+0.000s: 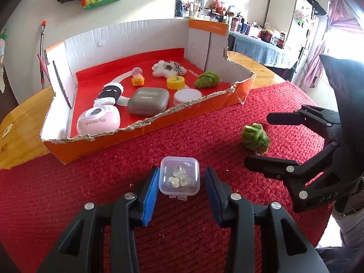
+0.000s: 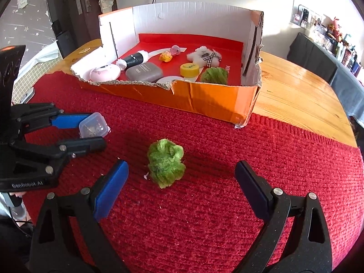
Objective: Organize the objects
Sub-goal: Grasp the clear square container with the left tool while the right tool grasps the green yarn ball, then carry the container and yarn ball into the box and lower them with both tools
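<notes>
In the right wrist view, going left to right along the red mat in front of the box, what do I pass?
left gripper → small clear plastic box between its jaws → green fuzzy ball lying alone on the red mat.

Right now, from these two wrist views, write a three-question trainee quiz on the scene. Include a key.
1. Multiple choice: what sits between the fingers of the left tool?
A. small clear plastic lidded container
B. yellow round cap
C. grey rounded case
2. True or false: the right tool is clamped on the loose fuzzy green pom-pom on the red woven mat.
3. Count: how many fuzzy green pom-poms lie inside the torn orange cardboard box?

Key: 1. A. 2. False; its jaws stand wide, clear of it. 3. One, the boxed pom-pom near the front right corner.
</notes>
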